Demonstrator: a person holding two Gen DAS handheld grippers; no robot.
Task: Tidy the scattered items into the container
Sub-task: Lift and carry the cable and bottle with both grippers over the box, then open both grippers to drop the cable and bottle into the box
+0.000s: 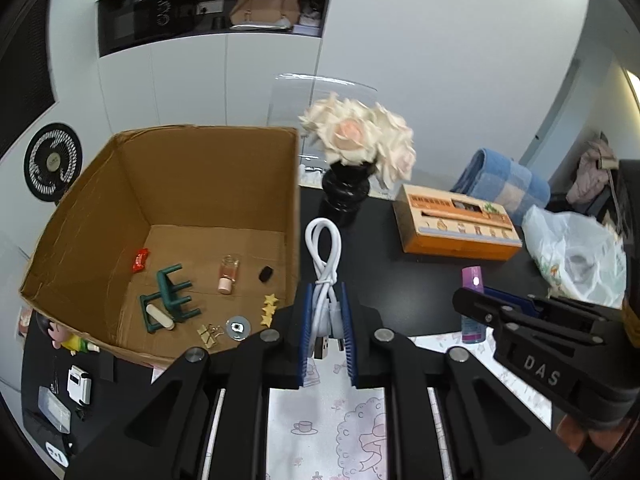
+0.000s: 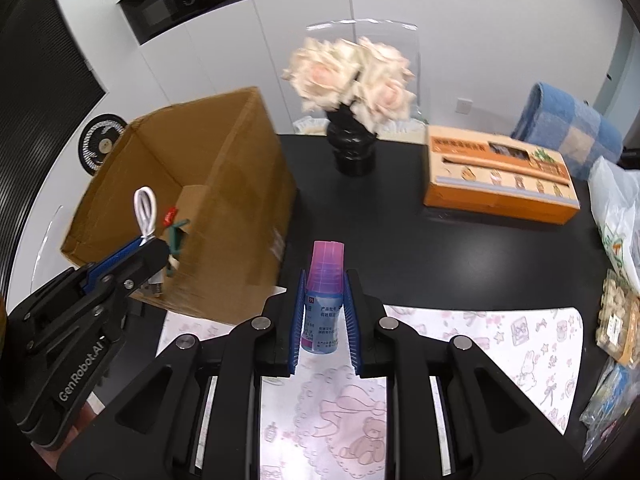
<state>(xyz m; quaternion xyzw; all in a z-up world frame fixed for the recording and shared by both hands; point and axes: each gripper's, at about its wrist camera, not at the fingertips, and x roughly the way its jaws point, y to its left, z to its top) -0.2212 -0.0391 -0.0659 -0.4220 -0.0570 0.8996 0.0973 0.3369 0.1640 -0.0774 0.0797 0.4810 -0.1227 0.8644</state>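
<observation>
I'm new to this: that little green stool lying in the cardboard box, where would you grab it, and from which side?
Grip one leg of the green stool, coming straight down from above. It lies tipped on its side on the floor of the cardboard box, so its thin legs stick out sideways, slim enough for the tool to close across. The box's tall walls block any sideways approach.

left gripper (image 1: 326, 312): you had it clamped on a coiled white USB cable (image 1: 325, 256), loop sticking up, right next to the box's near wall
cardboard box (image 1: 100, 208): open top, already holding a green stool (image 1: 170, 298) tipped over, a small pink bottle (image 1: 228, 274), a red wrapper (image 1: 140, 260), yellow stars (image 1: 269, 309) and gold clips (image 1: 209, 335)
right gripper (image 1: 474, 300): you held a purple-capped bottle (image 1: 473, 304) off to the right, over the black table (image 1: 420, 276)
</observation>
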